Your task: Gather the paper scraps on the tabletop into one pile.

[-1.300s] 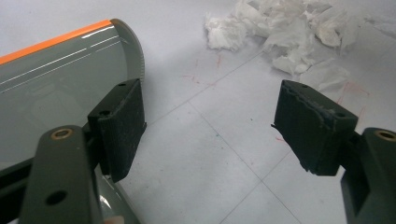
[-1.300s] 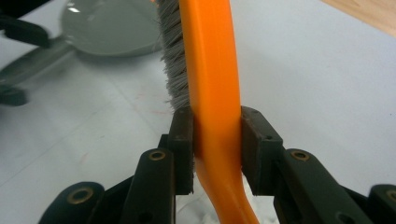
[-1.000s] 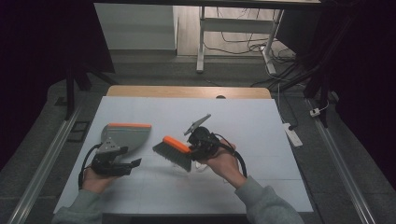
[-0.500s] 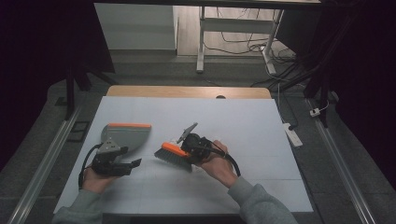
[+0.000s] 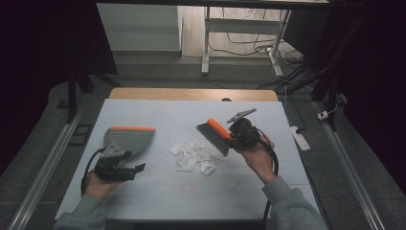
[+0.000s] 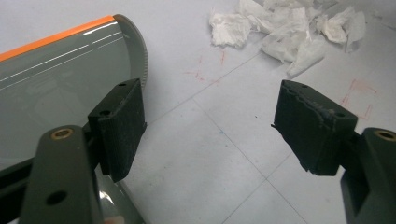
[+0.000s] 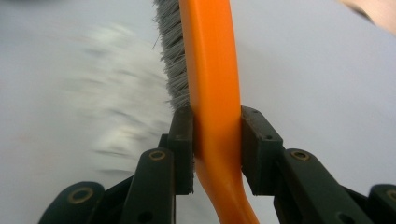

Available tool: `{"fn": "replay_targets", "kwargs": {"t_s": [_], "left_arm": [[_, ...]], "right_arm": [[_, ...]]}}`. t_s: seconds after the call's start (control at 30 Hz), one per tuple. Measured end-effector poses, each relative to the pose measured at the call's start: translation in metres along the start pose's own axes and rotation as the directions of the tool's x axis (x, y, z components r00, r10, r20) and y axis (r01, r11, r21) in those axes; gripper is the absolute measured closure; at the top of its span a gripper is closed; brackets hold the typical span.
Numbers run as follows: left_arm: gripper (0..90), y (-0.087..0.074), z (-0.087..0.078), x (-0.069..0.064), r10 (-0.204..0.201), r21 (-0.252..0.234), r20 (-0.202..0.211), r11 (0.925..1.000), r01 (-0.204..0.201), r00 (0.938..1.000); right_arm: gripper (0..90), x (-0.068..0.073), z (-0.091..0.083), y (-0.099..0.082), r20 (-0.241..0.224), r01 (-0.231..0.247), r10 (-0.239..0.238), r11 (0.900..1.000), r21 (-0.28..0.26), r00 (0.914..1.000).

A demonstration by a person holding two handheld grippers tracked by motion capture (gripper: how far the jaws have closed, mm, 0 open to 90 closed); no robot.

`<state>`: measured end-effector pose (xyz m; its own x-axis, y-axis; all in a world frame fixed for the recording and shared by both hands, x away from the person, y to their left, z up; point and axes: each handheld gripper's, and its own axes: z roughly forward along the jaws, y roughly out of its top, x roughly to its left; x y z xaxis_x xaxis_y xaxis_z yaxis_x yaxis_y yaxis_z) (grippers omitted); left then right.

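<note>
High view: the right tongs (image 5: pixel 233 135) clench the orange handle of a brush (image 5: pixel 215 135), held just above the white bench (image 5: pixel 158 201) to the right of a heap of paper scraps (image 5: pixel 194 156); bristles point down and left.
High view, left side: the left tongs (image 5: pixel 125 168) lie low at the near edge of a grey dustpan (image 5: pixel 128 139) with an orange lip, well apart from the scraps.
Left gripper view: left tongs (image 6: pixel 215 126) released, jaws wide with only bare bench between them; the dustpan (image 6: pixel 51 88) sits beside the left jaw, the scraps (image 6: pixel 289 32) farther ahead.
Right gripper view: right tongs (image 7: pixel 217 144) grasping the brush handle (image 7: pixel 212 84), both pads pressed on it; grey bristles to the left, blurred scraps (image 7: pixel 121 102) beyond.
</note>
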<state>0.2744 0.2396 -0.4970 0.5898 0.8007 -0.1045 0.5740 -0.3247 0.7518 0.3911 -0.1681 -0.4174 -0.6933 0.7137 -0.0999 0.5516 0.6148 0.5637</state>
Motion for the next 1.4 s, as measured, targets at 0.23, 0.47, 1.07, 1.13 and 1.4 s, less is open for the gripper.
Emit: {"fn": "replay_targets", "kwargs": {"t_s": [0.23, 0.47, 1.07, 1.13, 1.4], "left_arm": [[25.7, 0.000, 0.000, 0.001, 0.001, 0.001, -0.001, 1.0000, -0.001, 1.0000], [25.8, -0.001, 0.000, 0.001, -0.001, 0.001, 0.000, 1.0000, 0.001, 1.0000], [25.9, -0.001, 0.002, 0.000, 0.002, 0.009, 0.000, 1.0000, -0.002, 1.0000], [25.9, -0.001, 0.002, -0.001, -0.001, 0.010, 0.001, 1.0000, 0.001, 1.0000], [26.1, -0.005, 0.000, 0.002, -0.007, 0.002, 0.011, 1.0000, 0.007, 0.9999]], "right_arm": [[67.6, -0.027, 0.039, -0.004, 0.177, -0.040, 0.018, 0.9917, 0.122, 0.9840], [67.6, -0.010, 0.053, 0.013, 0.145, -0.004, -0.017, 0.9893, 0.146, 0.9893], [67.6, -0.009, -0.004, 0.005, 0.044, -0.064, 0.068, 0.9942, -0.086, 0.9967], [67.6, -0.012, -0.011, -0.003, 0.057, -0.067, 0.071, 0.9951, -0.073, 0.9958], [67.6, 0.001, -0.030, -0.061, 0.078, -0.107, 0.099, 0.9874, 0.116, 0.9921]]}}
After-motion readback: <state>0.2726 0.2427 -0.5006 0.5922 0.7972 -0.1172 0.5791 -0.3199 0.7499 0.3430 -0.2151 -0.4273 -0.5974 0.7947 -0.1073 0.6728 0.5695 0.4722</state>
